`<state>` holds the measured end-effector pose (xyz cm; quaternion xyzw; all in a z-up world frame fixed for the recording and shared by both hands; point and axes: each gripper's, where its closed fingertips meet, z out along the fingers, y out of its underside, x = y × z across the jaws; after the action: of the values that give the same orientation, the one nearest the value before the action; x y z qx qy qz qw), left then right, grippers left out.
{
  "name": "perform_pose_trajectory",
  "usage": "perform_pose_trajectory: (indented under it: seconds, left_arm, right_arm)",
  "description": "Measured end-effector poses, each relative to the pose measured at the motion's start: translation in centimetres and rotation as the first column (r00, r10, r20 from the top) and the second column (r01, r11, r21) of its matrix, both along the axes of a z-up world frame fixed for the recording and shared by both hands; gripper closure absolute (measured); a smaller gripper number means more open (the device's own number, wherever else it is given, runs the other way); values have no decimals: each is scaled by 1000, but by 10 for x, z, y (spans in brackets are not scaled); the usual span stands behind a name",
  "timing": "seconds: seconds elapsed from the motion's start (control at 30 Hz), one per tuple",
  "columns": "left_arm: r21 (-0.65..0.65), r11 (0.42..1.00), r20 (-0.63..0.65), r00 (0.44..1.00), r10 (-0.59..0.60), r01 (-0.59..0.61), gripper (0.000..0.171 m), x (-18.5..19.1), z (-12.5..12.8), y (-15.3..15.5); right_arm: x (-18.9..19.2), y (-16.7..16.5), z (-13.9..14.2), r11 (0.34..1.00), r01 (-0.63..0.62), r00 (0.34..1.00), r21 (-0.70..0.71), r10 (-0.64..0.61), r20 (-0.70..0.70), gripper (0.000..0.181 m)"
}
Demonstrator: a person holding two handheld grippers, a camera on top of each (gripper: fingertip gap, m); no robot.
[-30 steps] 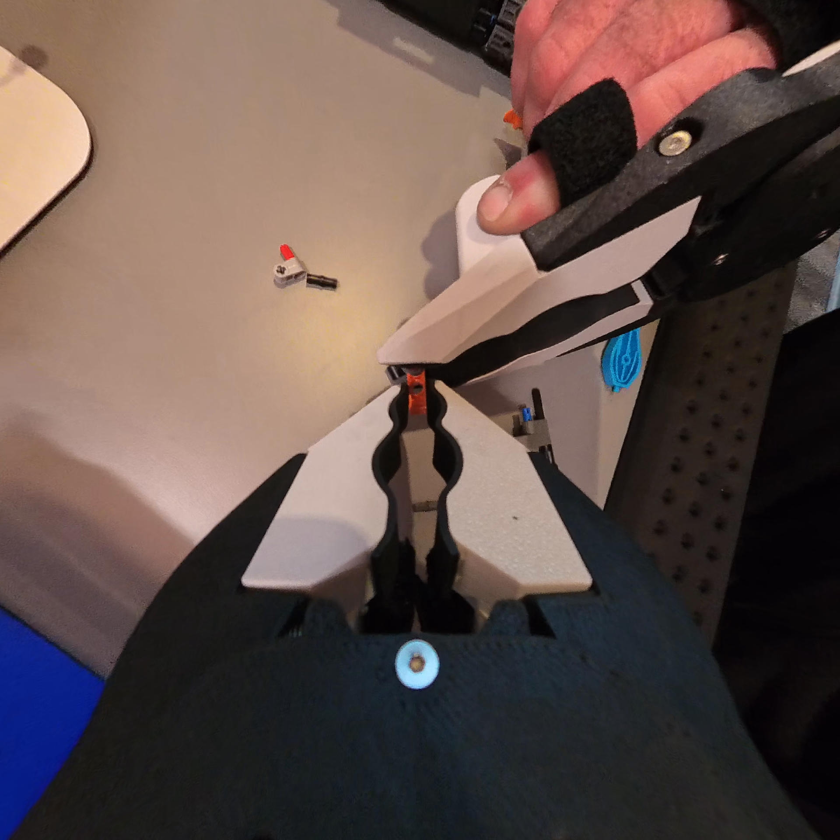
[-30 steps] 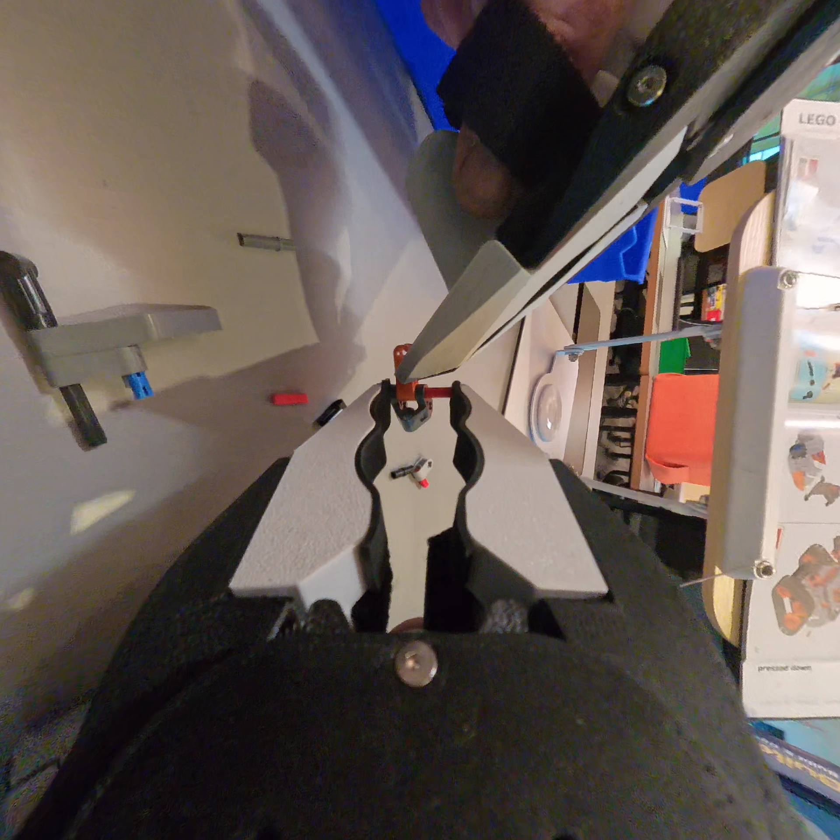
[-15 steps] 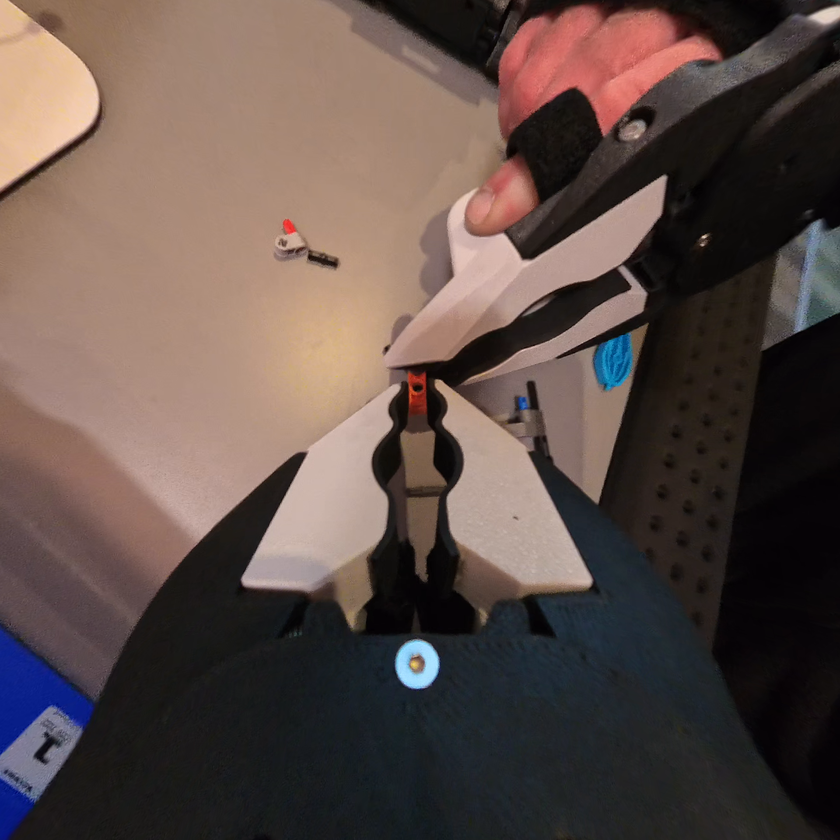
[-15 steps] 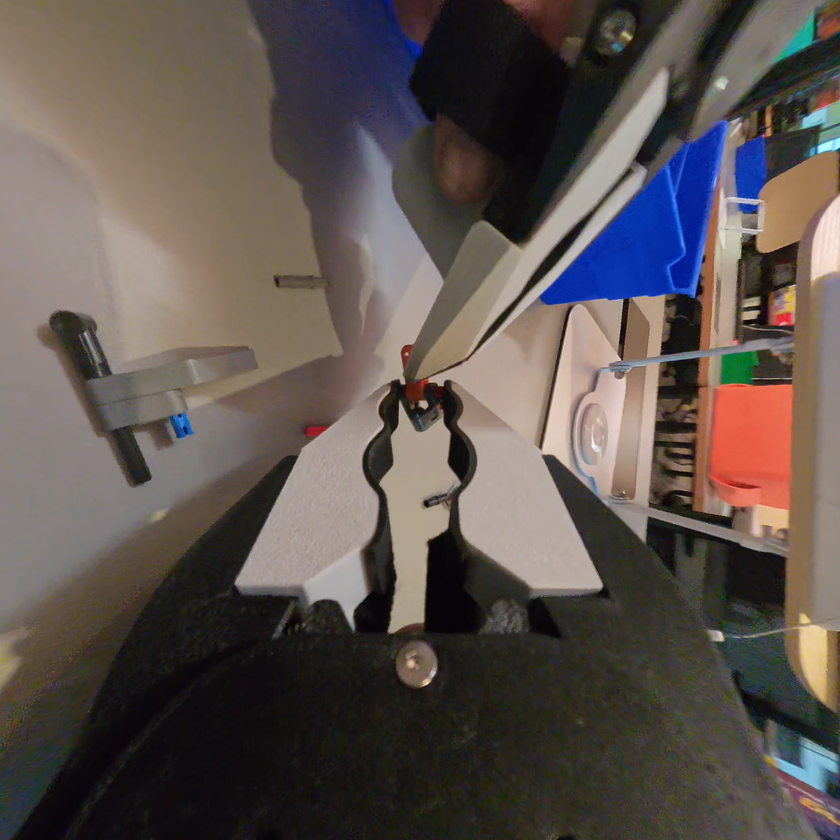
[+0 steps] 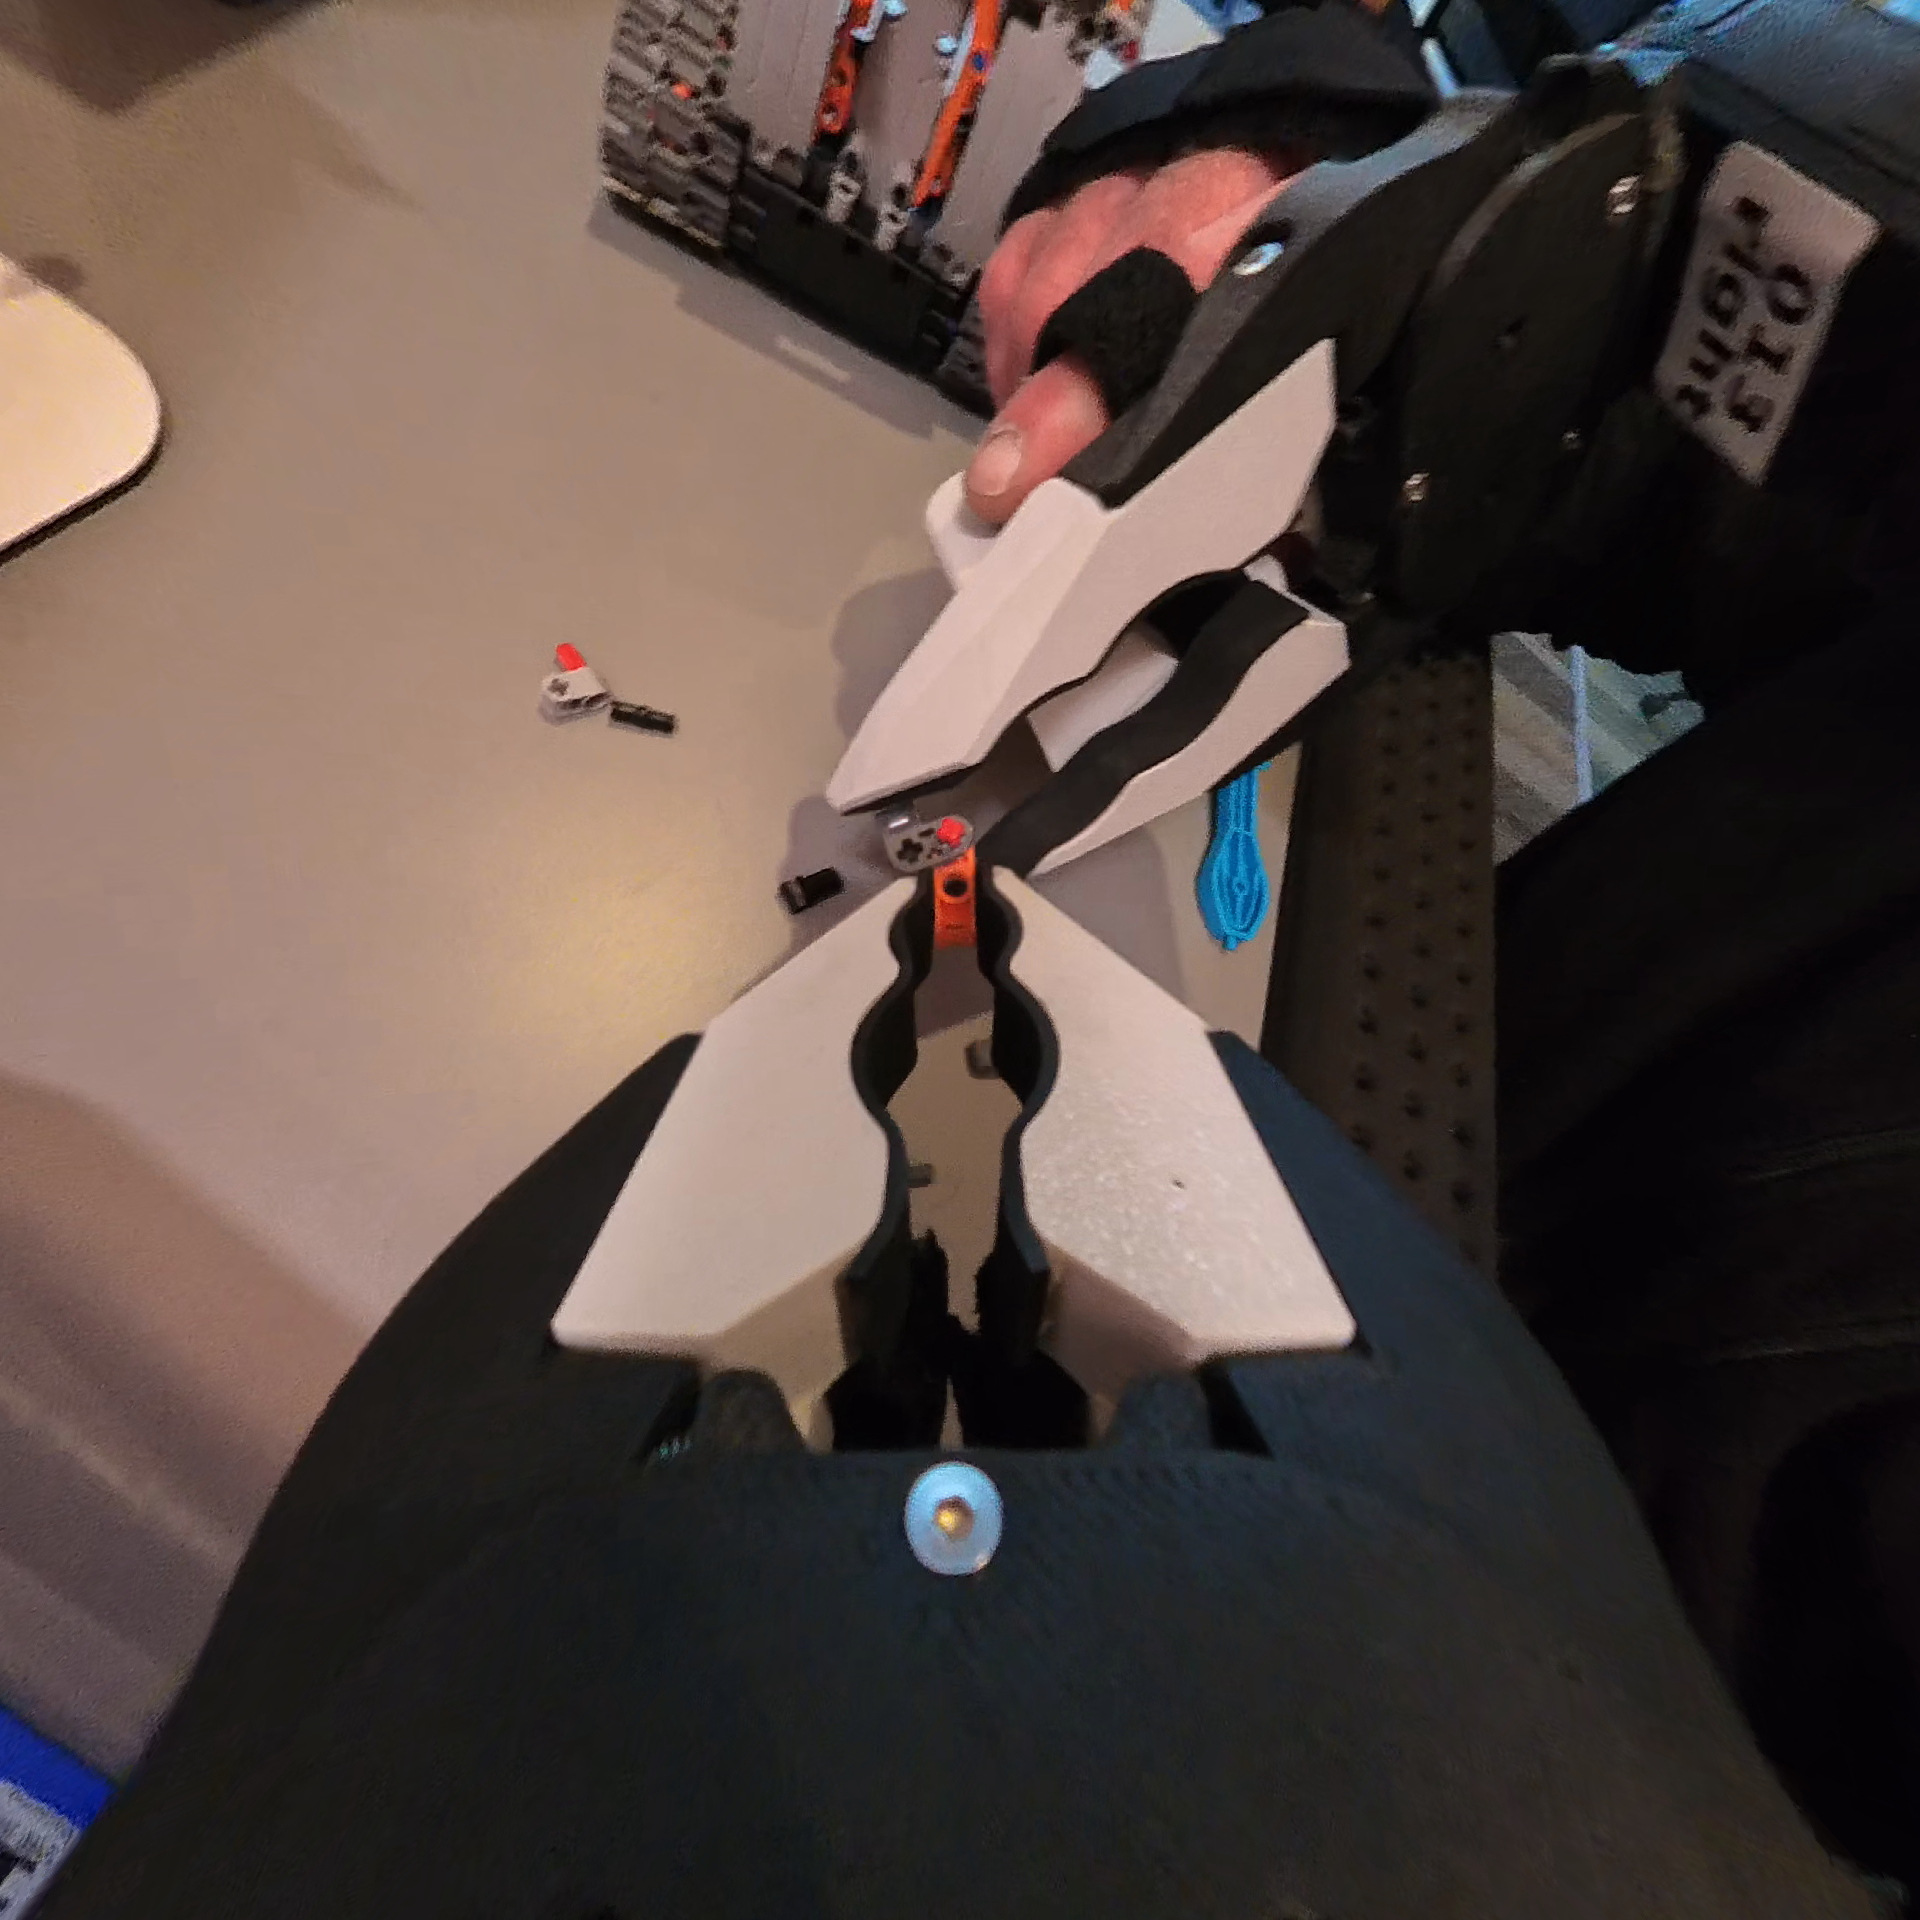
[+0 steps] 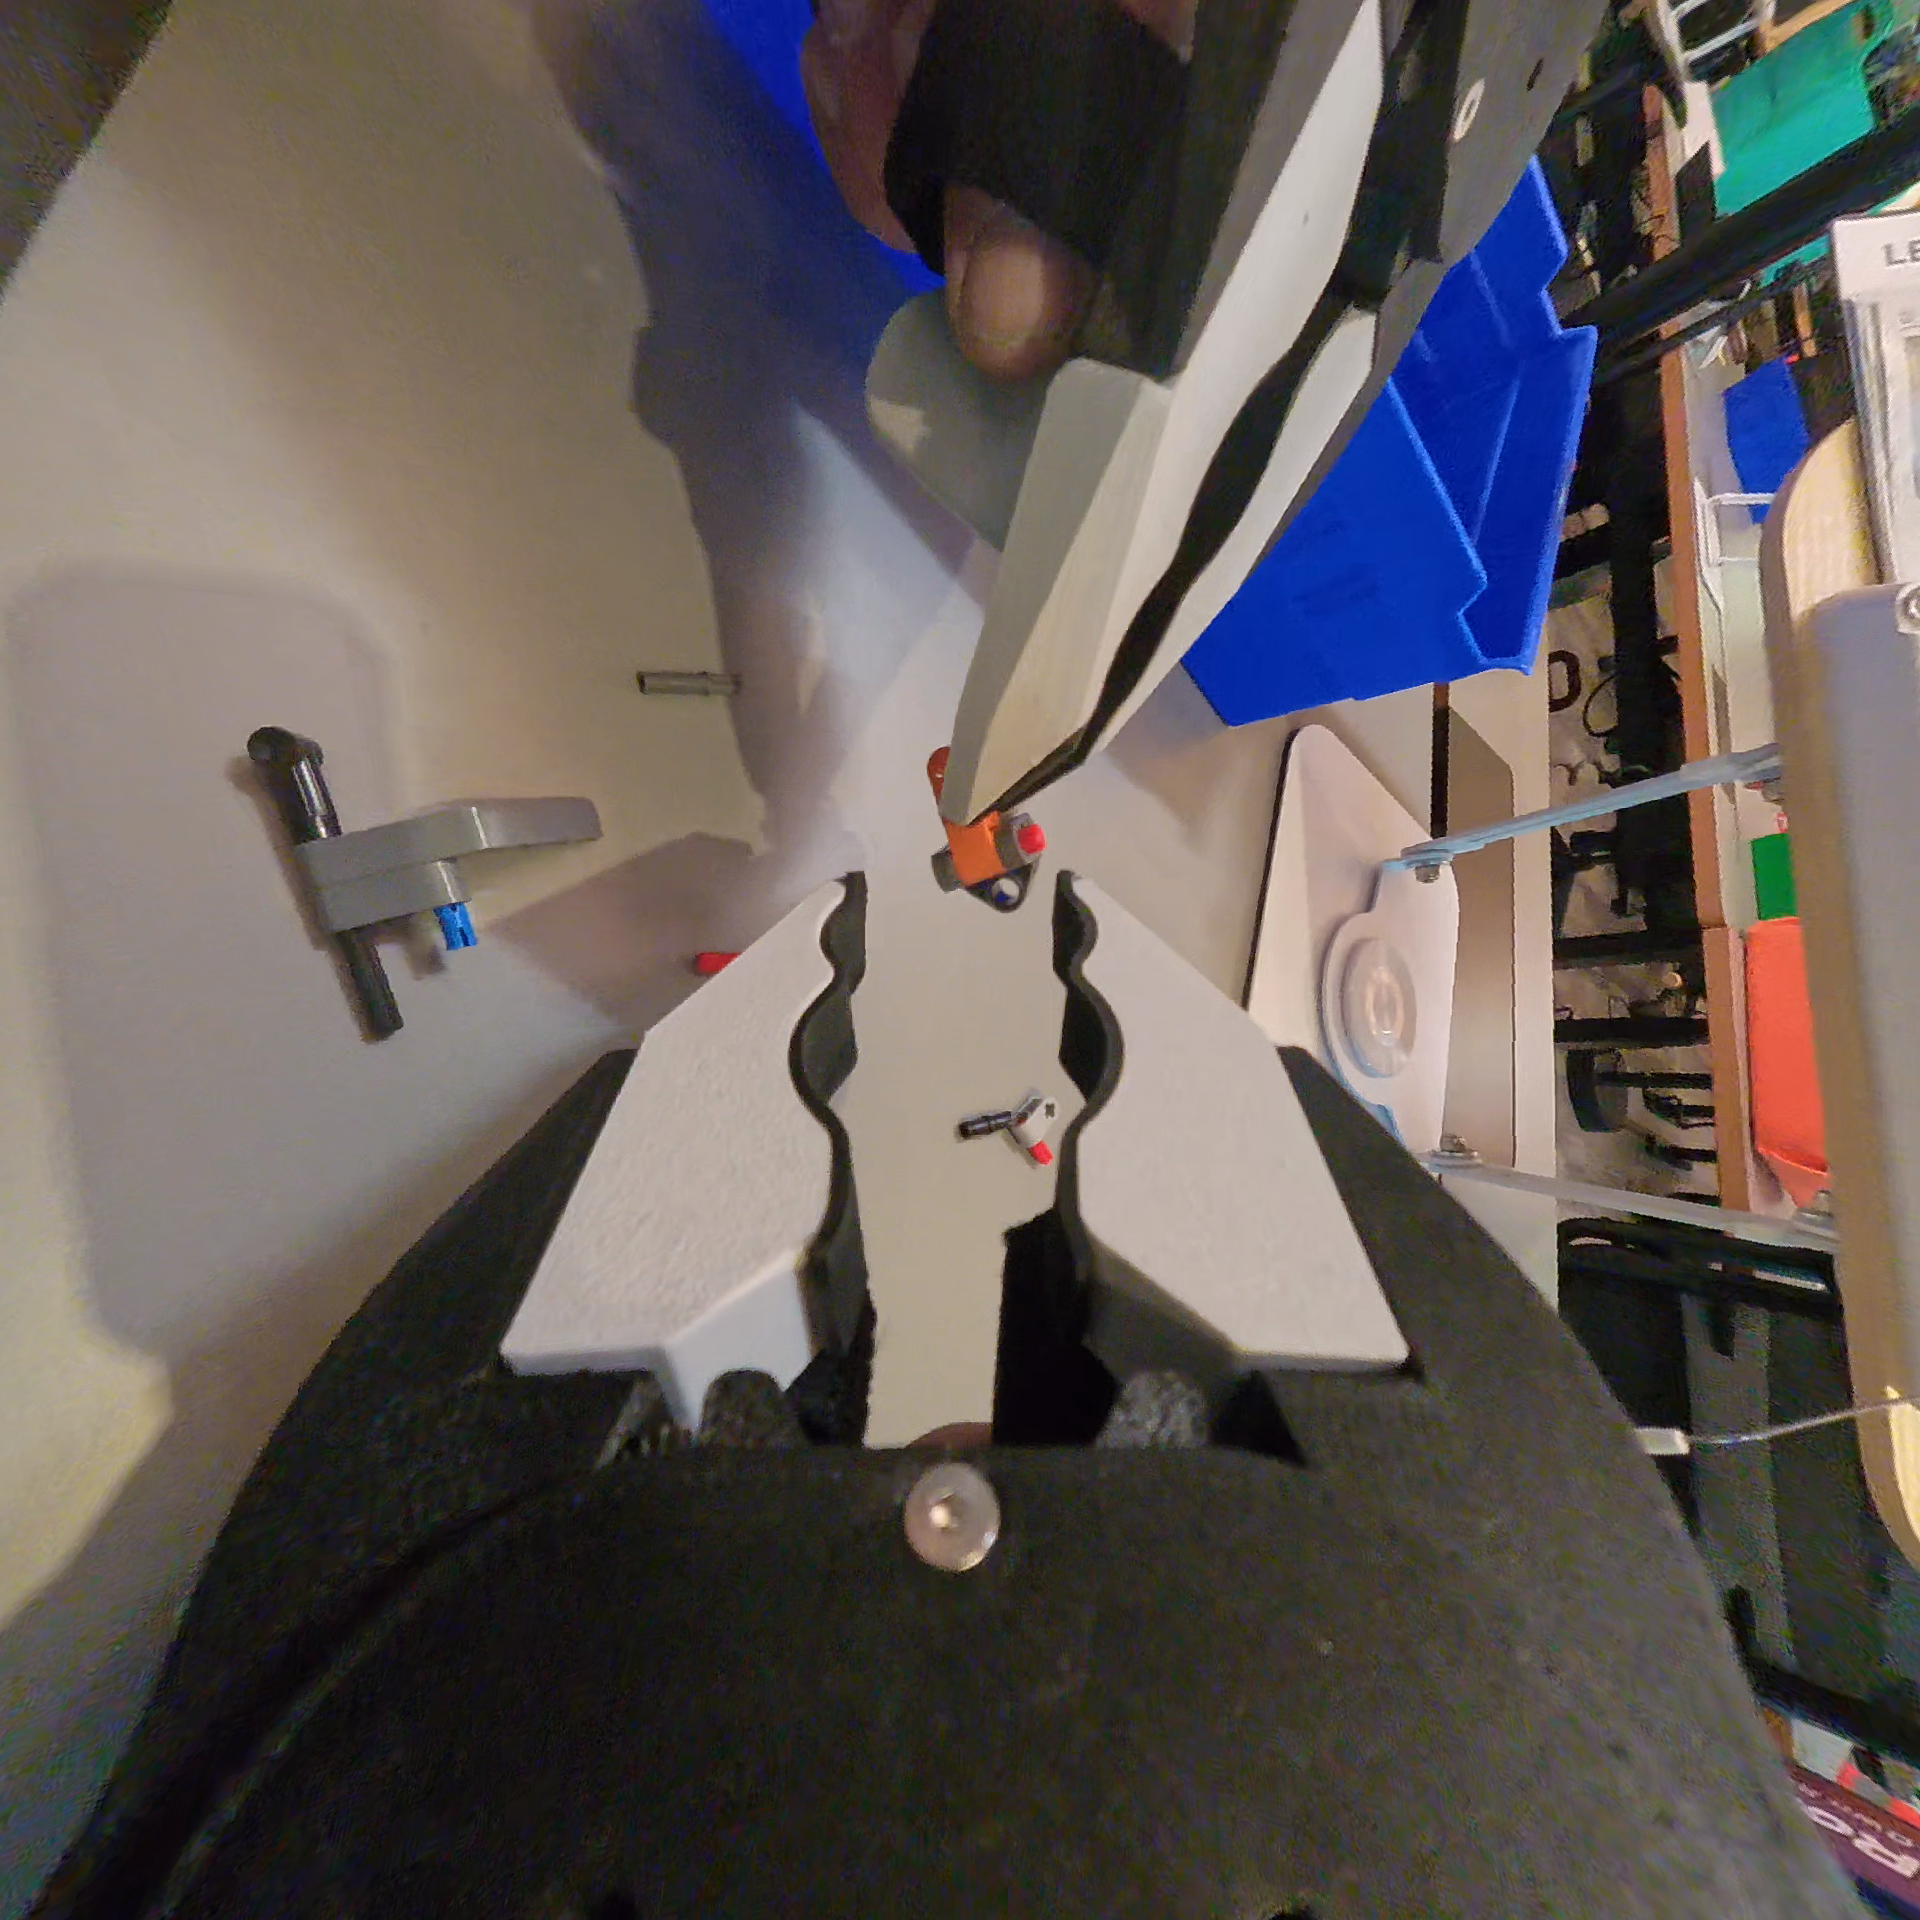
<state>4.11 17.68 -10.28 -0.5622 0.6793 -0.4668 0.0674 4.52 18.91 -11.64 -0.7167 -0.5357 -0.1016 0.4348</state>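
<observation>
Now: left gripper clamped on orange connector piece, long axis along fingers. Right gripper spread, apart from piece, just right and beyond. Above table.

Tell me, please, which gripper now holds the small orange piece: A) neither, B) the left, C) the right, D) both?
B: the left gripper is shut on the orange piece, while the right gripper stands open with its fingertips apart and clear of it.
</observation>
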Motion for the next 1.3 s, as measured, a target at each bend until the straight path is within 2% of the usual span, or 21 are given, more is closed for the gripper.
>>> perform_pose_trajectory:
  seconds: [0.17, 0.27, 0.47, 0.63, 0.77, 1.0, 1.17, 1.3]
  left_arm:
    - [25, 999, 27, 999, -28, 28, 166, 1, 8, -6]
    - [-6, 1000, 50, 998, -27, 28, 166, 2, 14, -8]
    - [-56, 998, 114, 993, 4, 3, 165, 5, 26, -7]
    - [-44, 999, 240, 970, 34, -24, 152, 5, 42, -4]
    - [-44, 998, 316, 947, 54, -43, 158, 7, 52, -3]
    - [-15, 997, 352, 933, 73, -72, 164, 16, 53, -2]
    - [118, 985, 390, 918, 71, -127, 166, 20, 56, 3]
    - [276, 947, 390, 920, 48, -167, 166, 21, 58, 8]
  right_arm:
    - [-3, -3, 5, 1000, -23, 1000, 5, 24, -21, 150]
    - [2, -3, 12, 1000, -10, 1000, 21, 10, -16, 164]
    - [6, -3, 24, 1000, 24, 996, 16, -23, -83, 168]
    - [14, 1, 39, 997, 79, 982, 24, -73, -177, 169]
    - [17, 3, 44, 992, 102, 985, 73, -91, -146, 168]
    - [22, 7, 54, 976, 145, 986, 160, -129, -103, 168]
    - [30, 10, 63, 949, 173, 984, 263, -177, -9, 166]
    - [33, 8, 69, 950, 170, 985, 263, -171, -20, 164]
